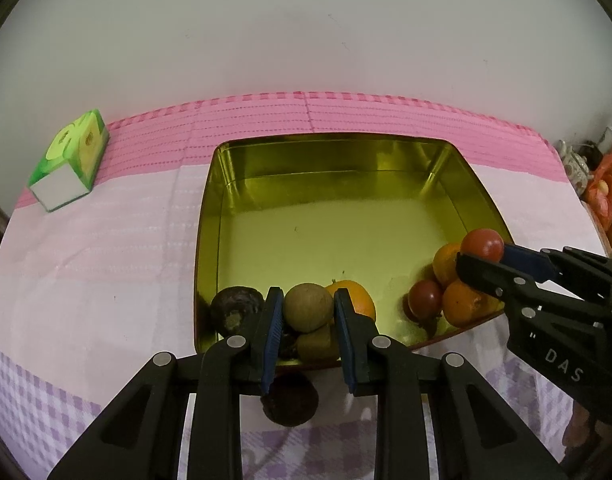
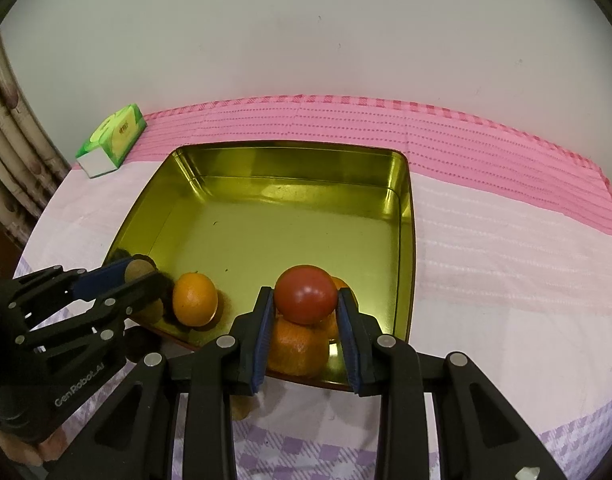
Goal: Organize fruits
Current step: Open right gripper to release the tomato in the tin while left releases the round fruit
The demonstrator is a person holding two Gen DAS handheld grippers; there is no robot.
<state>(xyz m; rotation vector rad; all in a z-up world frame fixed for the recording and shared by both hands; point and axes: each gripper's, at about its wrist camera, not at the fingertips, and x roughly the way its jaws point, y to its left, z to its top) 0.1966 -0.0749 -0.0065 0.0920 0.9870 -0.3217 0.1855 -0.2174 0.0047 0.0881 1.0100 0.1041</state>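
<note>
Left gripper (image 1: 308, 307): jaws clamped on a round tan-green fruit (image 1: 308, 306), held over the near edge of the gold tin (image 1: 210, 216). Right gripper (image 2: 306, 300): jaws clamped on a smooth red tomato (image 2: 305, 294), above oranges (image 2: 298, 346) in the tin's near corner.

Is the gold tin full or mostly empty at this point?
Mostly empty. The gold tin shows a bare floor across its far part; only a few fruits, such as an orange, sit along its near edge.
</note>
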